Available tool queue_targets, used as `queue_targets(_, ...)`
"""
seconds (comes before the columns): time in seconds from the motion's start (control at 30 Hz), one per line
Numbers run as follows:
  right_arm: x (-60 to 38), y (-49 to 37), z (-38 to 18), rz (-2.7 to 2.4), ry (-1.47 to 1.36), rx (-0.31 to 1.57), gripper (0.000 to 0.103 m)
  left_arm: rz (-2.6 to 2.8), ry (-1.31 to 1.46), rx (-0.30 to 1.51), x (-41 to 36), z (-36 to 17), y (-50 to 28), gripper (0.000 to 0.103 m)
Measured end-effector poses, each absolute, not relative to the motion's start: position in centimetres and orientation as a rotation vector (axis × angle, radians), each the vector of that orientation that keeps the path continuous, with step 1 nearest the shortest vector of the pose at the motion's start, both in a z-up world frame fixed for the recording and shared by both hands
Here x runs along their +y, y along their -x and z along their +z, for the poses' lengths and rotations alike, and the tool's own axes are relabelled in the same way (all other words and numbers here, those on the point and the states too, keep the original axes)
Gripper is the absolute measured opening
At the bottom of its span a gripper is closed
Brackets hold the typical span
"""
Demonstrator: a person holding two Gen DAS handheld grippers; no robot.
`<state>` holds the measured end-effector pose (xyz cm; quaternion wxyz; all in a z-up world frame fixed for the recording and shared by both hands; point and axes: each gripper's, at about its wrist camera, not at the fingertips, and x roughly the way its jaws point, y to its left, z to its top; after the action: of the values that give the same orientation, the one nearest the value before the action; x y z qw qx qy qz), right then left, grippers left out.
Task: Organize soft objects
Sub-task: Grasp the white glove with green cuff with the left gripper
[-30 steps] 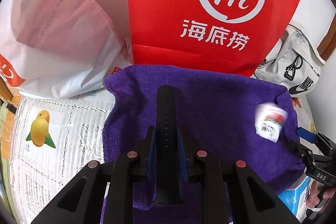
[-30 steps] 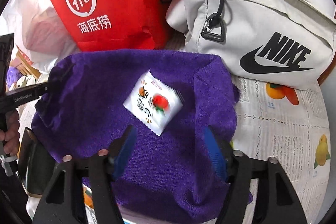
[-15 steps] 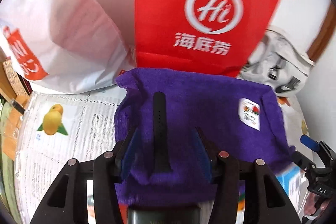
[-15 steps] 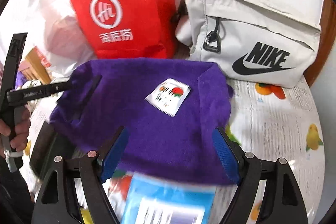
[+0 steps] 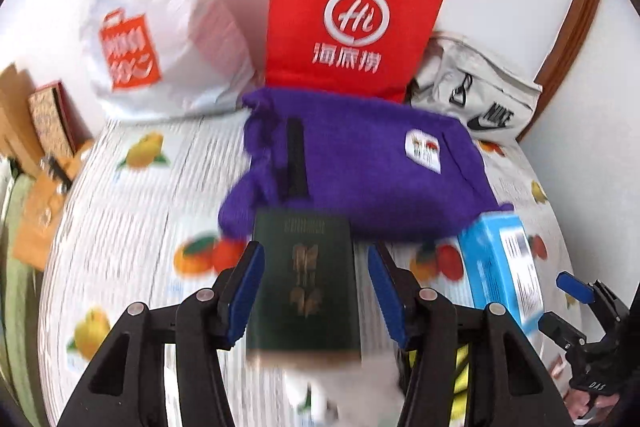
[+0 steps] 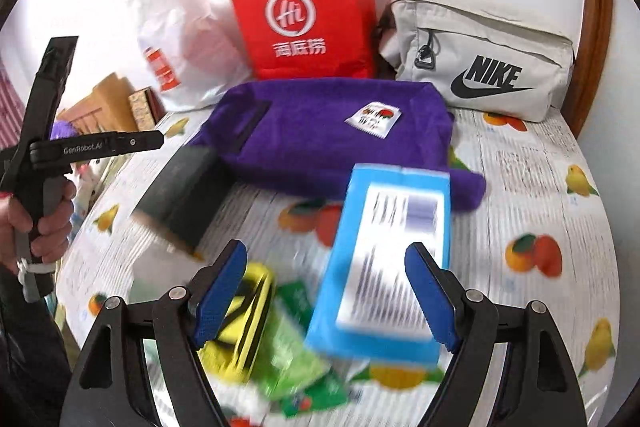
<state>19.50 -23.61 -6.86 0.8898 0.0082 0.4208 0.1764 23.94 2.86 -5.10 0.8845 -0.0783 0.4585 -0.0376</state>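
Both claws hang released above a counter covered in a fruit-print cloth: the left claw gapes over a dark green booklet without pinching it, while the right claw spreads wide over a blue box, its pads clear of the sides. Behind them a purple towel lies flat on the counter carrying a black strap and a small white sachet, with a red paper bag, a white plastic bag and a grey pouch standing along the wall.
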Motion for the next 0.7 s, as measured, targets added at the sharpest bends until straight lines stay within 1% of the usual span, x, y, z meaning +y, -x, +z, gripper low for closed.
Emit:
queue_targets(0.13,-23.5,-16.6,-7.2,0.368,0.002,0.874,0.082,-0.088,0.191,0.982,3.1,-6.2,-20.2,0.052)
queue_targets(0.3,-24.4,-13.7,-7.9,0.345,-0.014,0.868,0.082,-0.115,0.169,0.945,2.0,-7.2,-16.0,0.052)
queue_targets(0.6,-25.7,-10.1,-10.8,0.307,-0.044,0.905,0.082,-0.172,0.150,0.986,-0.9,-10.9,-15.3,0.052)
queue_targets(0.63,-25.8,-9.8,-11.0,0.302,-0.041,0.909,0.082,-0.177,0.149,0.983,-1.2,-11.2,-15.5,0.051)
queue_targets(0.67,-25.9,-9.4,-11.2,0.296,-0.036,0.909,0.082,-0.180,0.140,0.987,-1.5,-11.5,-15.8,0.042)
queue_targets(0.7,-26.1,-9.2,-11.4,0.293,-0.035,0.908,0.082,-0.175,0.130,0.993,-1.7,-11.8,-16.0,0.030)
